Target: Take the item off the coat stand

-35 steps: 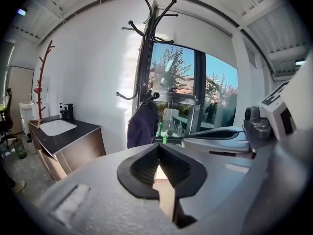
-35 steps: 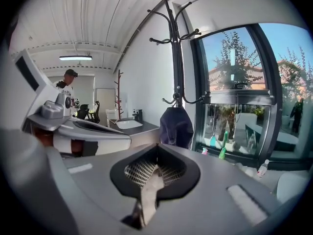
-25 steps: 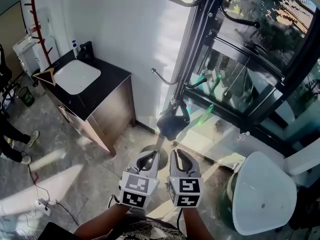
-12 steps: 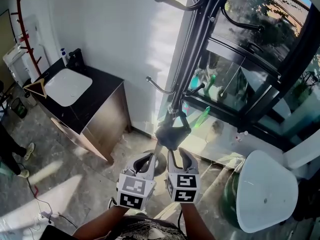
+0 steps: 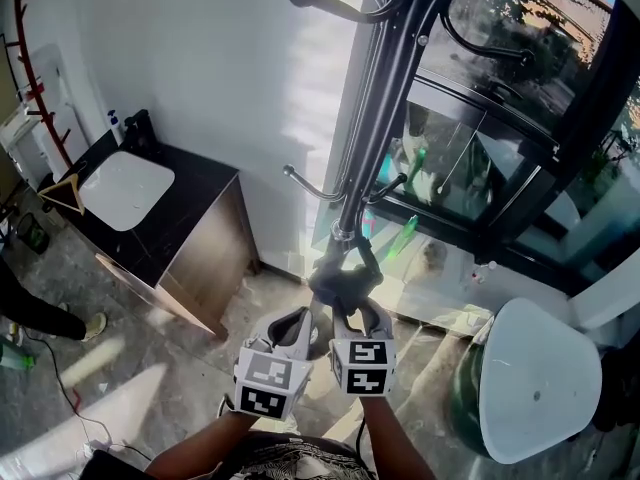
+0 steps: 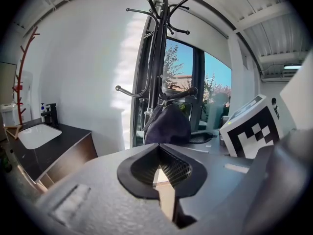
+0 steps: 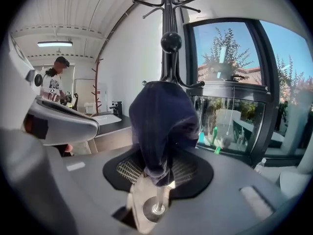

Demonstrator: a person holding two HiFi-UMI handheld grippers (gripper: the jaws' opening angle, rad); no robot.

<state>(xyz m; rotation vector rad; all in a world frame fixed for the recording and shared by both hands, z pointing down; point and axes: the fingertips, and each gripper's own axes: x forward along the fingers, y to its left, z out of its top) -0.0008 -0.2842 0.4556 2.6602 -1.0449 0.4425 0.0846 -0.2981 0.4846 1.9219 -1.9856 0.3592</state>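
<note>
A black coat stand [image 5: 385,98] rises beside the window. A dark navy cloth item [image 5: 340,283] hangs from one of its low hooks. My right gripper [image 5: 362,313] sits right at the item's lower end. In the right gripper view the cloth [image 7: 159,126] droops between the jaws of the right gripper [image 7: 159,173], which are opening; the pads stand clear of it on both sides. My left gripper [image 5: 292,326] is just left of the item, short of it. In the left gripper view the cloth [image 6: 167,126] hangs ahead of the left gripper [image 6: 157,153], whose tips meet on nothing.
A dark cabinet with a white sink [image 5: 125,188] stands at the left wall, and a red stand [image 5: 30,88] is behind it. A white round seat [image 5: 540,388] is at the lower right. A person [image 7: 54,84] stands far back; someone's legs [image 5: 40,313] are at the left edge.
Both grippers have closed in on the hanging cloth, and the right one now sits directly at its bottom. The head view has drifted, so the cabinet lies further left.
</note>
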